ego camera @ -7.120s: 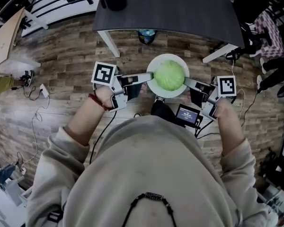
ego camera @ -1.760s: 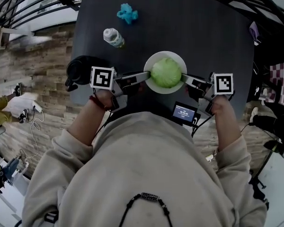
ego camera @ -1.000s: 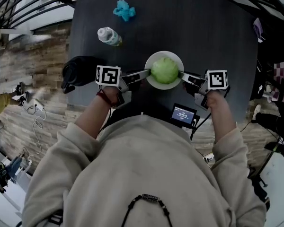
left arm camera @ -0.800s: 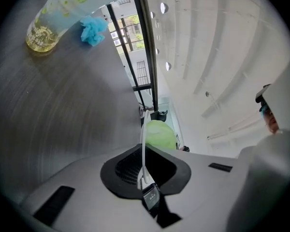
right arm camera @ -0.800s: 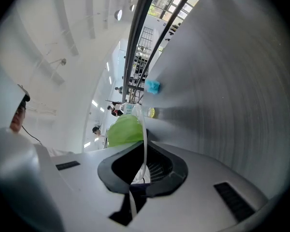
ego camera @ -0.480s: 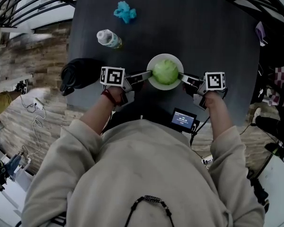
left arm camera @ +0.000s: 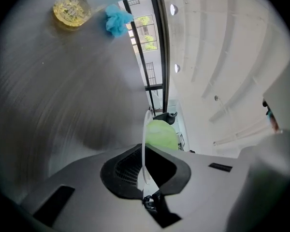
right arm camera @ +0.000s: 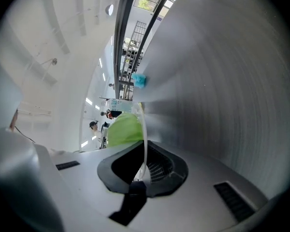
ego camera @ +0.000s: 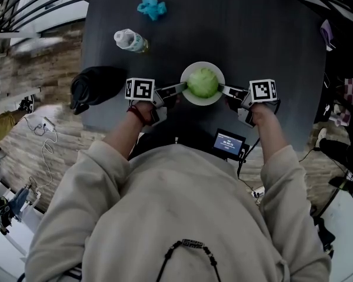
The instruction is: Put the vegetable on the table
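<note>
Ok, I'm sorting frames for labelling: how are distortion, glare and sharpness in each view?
Head view: sharp, no glare, fisheye bowing the table edges. Left gripper view: black round vignette, washed-out bright background, plate rim sharp. Right gripper view: same vignette, overexposed at left, vegetable clear.

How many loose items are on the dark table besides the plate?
3: a plastic bottle at left, a blue thing beyond it, a black object at the left edge. The person may hide more.

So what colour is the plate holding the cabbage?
White; the plate shows best in the head view.
</note>
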`<action>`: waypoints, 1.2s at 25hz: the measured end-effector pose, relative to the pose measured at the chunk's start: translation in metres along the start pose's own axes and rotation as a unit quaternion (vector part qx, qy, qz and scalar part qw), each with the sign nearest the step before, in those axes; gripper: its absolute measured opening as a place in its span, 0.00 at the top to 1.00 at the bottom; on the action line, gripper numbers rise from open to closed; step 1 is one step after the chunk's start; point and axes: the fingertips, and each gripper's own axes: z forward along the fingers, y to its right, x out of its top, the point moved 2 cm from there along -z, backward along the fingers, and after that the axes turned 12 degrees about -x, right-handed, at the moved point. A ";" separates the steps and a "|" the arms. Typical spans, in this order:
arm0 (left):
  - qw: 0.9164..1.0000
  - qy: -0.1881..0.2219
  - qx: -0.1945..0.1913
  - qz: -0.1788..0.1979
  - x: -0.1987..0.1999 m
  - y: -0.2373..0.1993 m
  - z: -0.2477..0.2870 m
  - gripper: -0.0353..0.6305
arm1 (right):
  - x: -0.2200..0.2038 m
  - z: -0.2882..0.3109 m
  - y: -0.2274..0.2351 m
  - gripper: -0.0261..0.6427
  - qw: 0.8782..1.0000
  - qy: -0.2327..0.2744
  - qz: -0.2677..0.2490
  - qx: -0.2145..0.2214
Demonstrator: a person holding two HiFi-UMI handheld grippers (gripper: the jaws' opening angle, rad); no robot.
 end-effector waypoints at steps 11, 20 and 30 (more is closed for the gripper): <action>1.000 0.000 0.018 -0.018 -0.005 -0.016 -0.007 0.92 | -0.004 0.015 0.017 0.92 1.000 -0.021 0.007 -0.012; 0.999 -0.006 0.034 -0.029 -0.010 -0.027 -0.008 0.92 | -0.008 0.024 0.023 0.92 0.999 -0.029 0.024 0.000; 0.996 -0.008 0.077 -0.039 -0.017 -0.040 -0.008 0.92 | -0.014 0.032 0.037 0.92 0.999 -0.035 0.032 -0.012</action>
